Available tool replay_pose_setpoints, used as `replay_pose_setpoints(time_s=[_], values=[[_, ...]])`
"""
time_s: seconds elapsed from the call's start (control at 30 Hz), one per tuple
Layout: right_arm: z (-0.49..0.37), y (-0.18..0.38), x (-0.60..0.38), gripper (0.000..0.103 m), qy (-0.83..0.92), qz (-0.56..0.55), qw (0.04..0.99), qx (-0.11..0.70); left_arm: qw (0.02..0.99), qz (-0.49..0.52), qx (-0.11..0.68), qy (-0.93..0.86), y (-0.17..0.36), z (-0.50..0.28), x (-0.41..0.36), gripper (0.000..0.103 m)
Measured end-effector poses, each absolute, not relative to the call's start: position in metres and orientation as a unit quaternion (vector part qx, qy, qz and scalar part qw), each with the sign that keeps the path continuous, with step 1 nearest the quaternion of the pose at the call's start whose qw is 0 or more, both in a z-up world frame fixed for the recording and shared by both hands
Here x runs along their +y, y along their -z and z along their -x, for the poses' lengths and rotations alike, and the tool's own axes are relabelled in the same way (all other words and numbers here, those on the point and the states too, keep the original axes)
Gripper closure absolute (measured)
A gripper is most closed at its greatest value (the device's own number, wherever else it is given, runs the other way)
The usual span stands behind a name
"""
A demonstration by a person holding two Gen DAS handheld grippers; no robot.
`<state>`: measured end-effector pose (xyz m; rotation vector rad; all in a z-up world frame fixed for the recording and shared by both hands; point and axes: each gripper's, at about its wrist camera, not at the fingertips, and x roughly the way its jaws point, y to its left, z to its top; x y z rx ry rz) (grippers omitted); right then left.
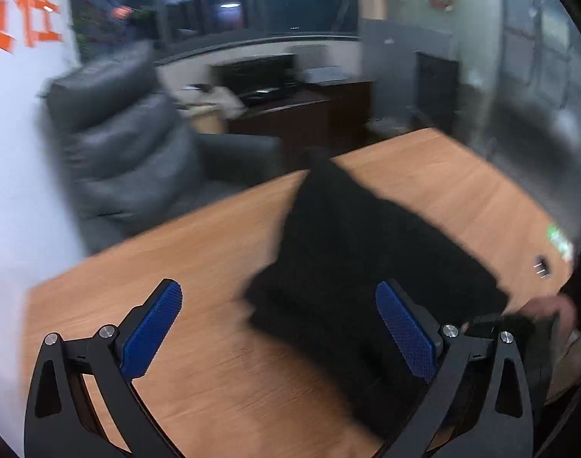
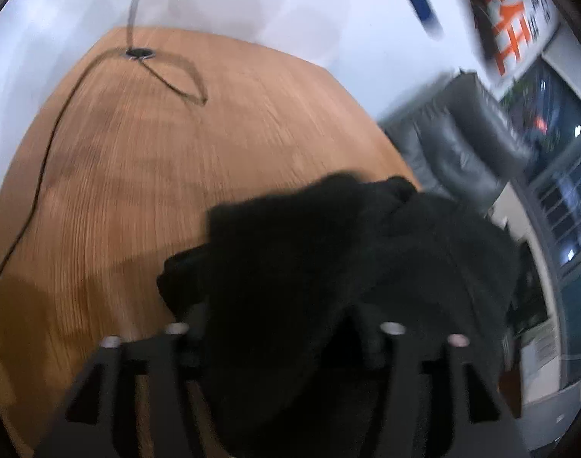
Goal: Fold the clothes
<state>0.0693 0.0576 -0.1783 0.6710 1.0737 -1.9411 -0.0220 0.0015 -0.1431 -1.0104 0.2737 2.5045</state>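
A black garment [image 1: 367, 267] lies bunched on the wooden table [image 1: 199, 252]. My left gripper [image 1: 279, 328] is open, its blue pads [image 1: 153, 328] wide apart and empty, with the right pad over the garment's near edge. In the right wrist view the black garment [image 2: 328, 267] drapes over my right gripper [image 2: 286, 328] and hides its fingertips, so the jaws cannot be seen. A hand [image 1: 550, 309] holding the other gripper shows at the right edge of the left wrist view.
A grey leather armchair [image 1: 126, 145] stands beyond the table's far edge. A thin black cable [image 2: 42, 160] runs across the table [image 2: 137, 152] to a round grommet [image 2: 139, 52]. A dark desk [image 1: 290, 107] and windows are behind.
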Motion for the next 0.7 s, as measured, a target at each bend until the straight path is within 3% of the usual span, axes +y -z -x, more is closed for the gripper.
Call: replay_pose_setpoints(time_s=[0.03,0.07,0.23,0.4,0.53,0.6,0.7], values=[[-0.073,0.177,0.060,0.019,0.767,-0.259,0.402,0.427,0.229,0.367,0.088,-0.897,0.150,0.030,0.012,0.000],[-0.074,0.172,0.065,0.017,0.768,-0.257,0.410,0.421,0.248,0.376,0.076,-0.890,0.157,0.037,0.022,0.000],[-0.058,0.120,0.132,0.017,0.796,-0.302,0.450,0.270,0.326,0.377,0.050,-0.866,0.168,0.042,0.073,0.000],[-0.026,0.083,0.228,0.015,0.836,-0.368,0.392,0.110,0.352,0.408,0.042,-0.841,0.185,0.025,0.111,0.000],[0.006,0.099,0.269,0.014,0.844,-0.414,0.334,0.070,0.287,0.445,0.085,-0.844,0.232,0.006,0.111,0.000],[0.019,0.108,0.269,0.015,0.842,-0.417,0.335,0.065,0.270,0.411,0.125,-0.861,0.249,-0.009,0.108,0.000],[0.036,0.113,0.255,0.016,0.843,-0.396,0.354,0.081,0.279,0.366,0.108,-0.881,0.262,-0.014,0.102,0.000]])
